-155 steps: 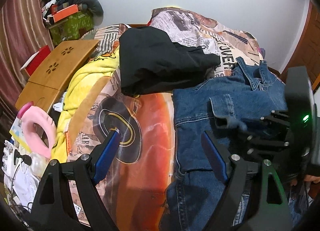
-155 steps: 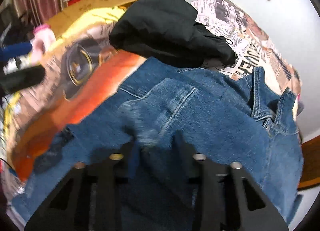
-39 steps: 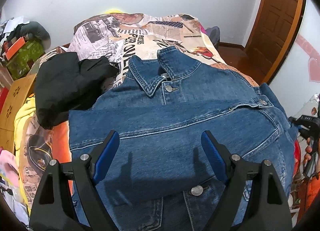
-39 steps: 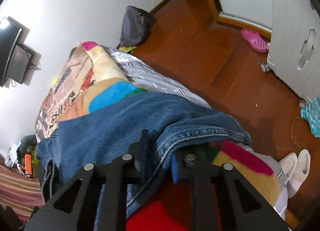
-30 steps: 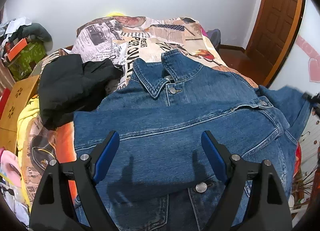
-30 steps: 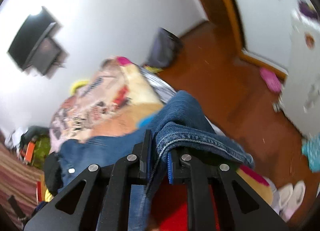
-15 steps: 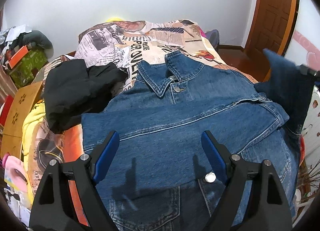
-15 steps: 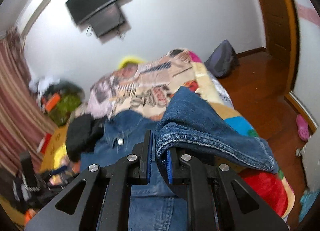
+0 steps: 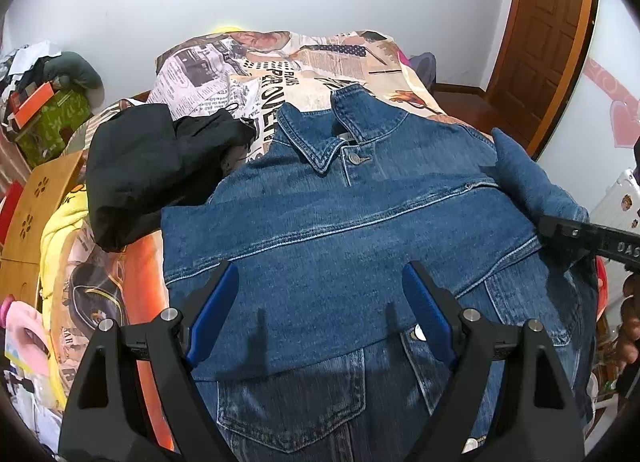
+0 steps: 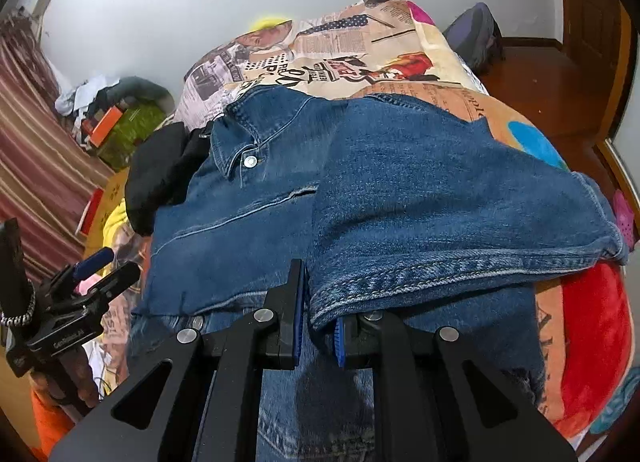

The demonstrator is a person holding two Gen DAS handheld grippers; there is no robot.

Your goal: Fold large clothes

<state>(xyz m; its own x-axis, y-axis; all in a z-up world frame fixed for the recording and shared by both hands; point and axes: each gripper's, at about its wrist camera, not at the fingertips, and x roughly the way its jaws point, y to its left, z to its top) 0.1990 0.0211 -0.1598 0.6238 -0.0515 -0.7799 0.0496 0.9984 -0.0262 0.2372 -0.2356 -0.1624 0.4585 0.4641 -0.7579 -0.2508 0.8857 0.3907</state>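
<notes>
A blue denim jacket (image 9: 340,230) lies front-up on the bed, collar toward the far wall, its left sleeve folded across the chest. My left gripper (image 9: 320,302) is open and empty, hovering over the jacket's lower chest. My right gripper (image 10: 318,322) is shut on the cuff of the right sleeve (image 10: 440,214) and holds it lifted over the jacket's right side. In the left wrist view that sleeve (image 9: 532,186) rises at the right edge, with the right gripper's black body beneath it. The left gripper also shows in the right wrist view (image 10: 100,266).
A black garment (image 9: 160,170) lies bunched left of the jacket. A yellow blanket (image 9: 64,222) and a wooden lap table (image 9: 36,206) are further left. The printed bedspread (image 9: 280,74) reaches the wall. A wooden door (image 9: 548,42) stands at the right; the bed's right edge drops to the floor.
The right gripper has carried the sleeve cuff up from the bed's right edge and inward over the jacket. The left gripper stays open above the jacket.
</notes>
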